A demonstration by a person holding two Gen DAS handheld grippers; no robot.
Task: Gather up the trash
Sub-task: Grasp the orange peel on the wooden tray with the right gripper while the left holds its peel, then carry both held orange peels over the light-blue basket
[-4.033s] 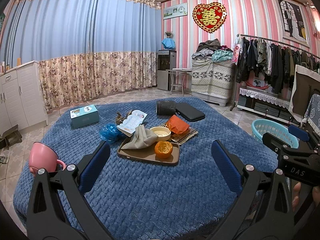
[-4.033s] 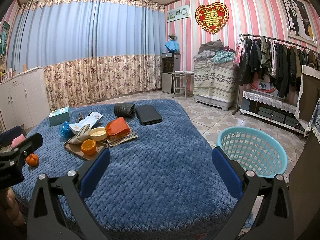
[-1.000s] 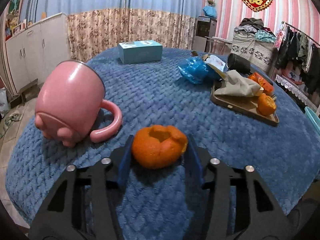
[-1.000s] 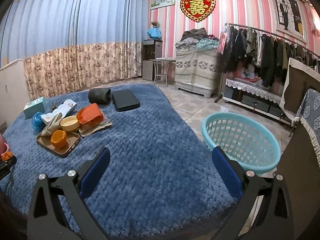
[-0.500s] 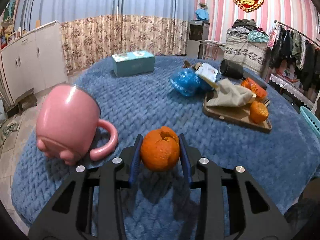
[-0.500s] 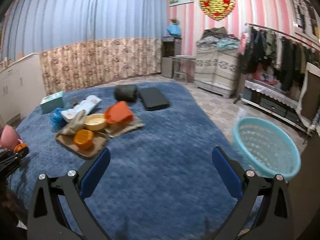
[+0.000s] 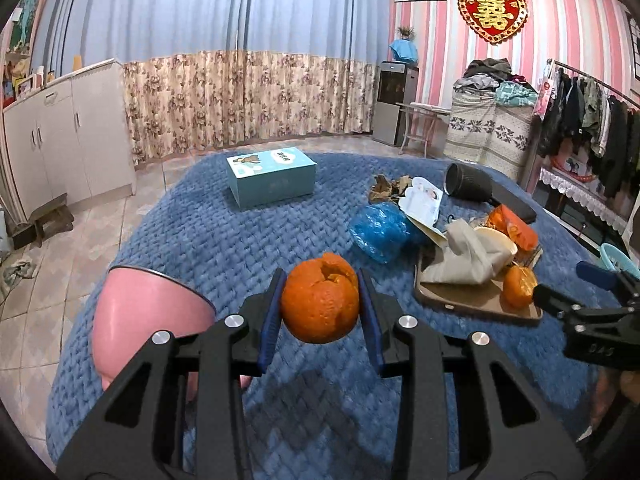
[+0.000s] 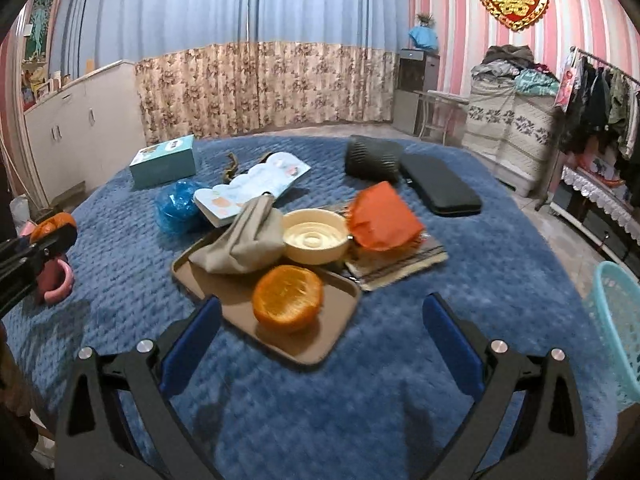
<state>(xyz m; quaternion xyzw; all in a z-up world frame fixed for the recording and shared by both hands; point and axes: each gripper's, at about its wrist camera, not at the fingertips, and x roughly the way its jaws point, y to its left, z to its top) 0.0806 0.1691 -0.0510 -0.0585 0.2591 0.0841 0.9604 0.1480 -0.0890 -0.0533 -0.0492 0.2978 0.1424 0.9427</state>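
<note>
My left gripper point(image 7: 320, 308) is shut on a hollowed orange peel point(image 7: 320, 304) and holds it a little above the blue blanket point(image 7: 224, 240). The right wrist view shows that peel point(image 8: 54, 222) at the far left edge. My right gripper point(image 8: 322, 332) is open and empty, low over the near edge of a brown tray point(image 8: 320, 344). A second orange peel point(image 8: 288, 298) lies on the tray just ahead of its fingers. More litter lies beyond: a crumpled blue plastic bag point(image 8: 176, 208), an orange wrapper point(image 8: 380, 220) and dried leaves point(image 7: 384, 188).
A teal mesh basket point(image 8: 616, 320) stands on the floor at the right. The tray also holds a grey cloth point(image 8: 244, 236) and a cream bowl point(image 8: 316, 236). A pink mug point(image 7: 148, 320) lies beside my left gripper. A teal box point(image 7: 272, 176), a black roll point(image 8: 372, 158) and a black case point(image 8: 440, 190) lie farther back.
My left gripper closed on the orange peel and lifted it off the blanket. My right gripper swung left from the basket side to the tray.
</note>
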